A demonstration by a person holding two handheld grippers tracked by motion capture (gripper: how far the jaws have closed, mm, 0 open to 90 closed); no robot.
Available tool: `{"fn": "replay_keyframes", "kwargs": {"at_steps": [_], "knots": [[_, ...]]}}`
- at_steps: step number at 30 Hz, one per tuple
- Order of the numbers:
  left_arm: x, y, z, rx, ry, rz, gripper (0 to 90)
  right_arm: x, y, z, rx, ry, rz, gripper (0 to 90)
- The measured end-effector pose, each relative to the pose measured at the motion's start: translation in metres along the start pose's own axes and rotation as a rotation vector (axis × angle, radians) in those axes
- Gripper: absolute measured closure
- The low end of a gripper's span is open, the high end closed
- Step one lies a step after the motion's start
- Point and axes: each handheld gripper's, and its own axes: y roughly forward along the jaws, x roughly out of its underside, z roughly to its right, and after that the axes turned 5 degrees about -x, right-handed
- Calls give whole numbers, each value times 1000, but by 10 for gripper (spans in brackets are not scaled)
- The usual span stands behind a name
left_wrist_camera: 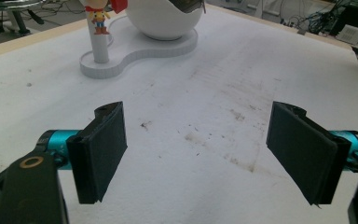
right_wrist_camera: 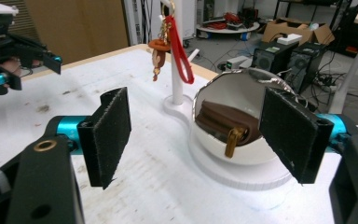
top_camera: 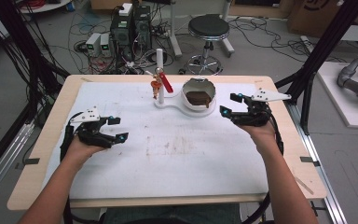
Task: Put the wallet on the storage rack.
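Note:
A white stand (top_camera: 168, 103) sits at the far middle of the table, with a post (top_camera: 160, 74) and a cracked white egg-shaped bowl (top_camera: 198, 95). A brown wallet with a gold clasp (right_wrist_camera: 223, 127) lies inside the bowl. A small figure keychain on a red strap (right_wrist_camera: 168, 46) hangs from the post. My left gripper (top_camera: 116, 128) hovers open over the left of the white mat, nothing between its pads (left_wrist_camera: 103, 149). Just right of the bowl, my right gripper (top_camera: 230, 105) is open and points at the bowl, with the wallet seen between its jaws.
A white stained mat (top_camera: 168, 149) covers most of the wooden table (top_camera: 42, 154). Beyond the far edge stand a black stool (top_camera: 208, 28), computer towers (top_camera: 130, 25) and cables on the floor. Black frame posts (top_camera: 326, 42) rise at both sides.

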Motion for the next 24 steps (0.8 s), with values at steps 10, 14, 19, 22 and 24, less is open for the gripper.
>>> {"fn": "replay_keyframes", "kwargs": {"at_steps": [10,14,19,22,24], "knots": [[-1,2,0,4,1,9,200,30,-8,-15,-15,27,-12,215],[-1,2,0,3,3,9,200,40,-8,-18,-16,31,-21,210],[-1,4,1,7,9,-2,200,50,-8,-20,-15,34,-38,203],[-1,4,3,11,10,1,200,60,-8,-19,-10,39,-53,188],[-1,5,3,11,15,-2,200,64,-8,-19,-6,46,-64,188]]}}
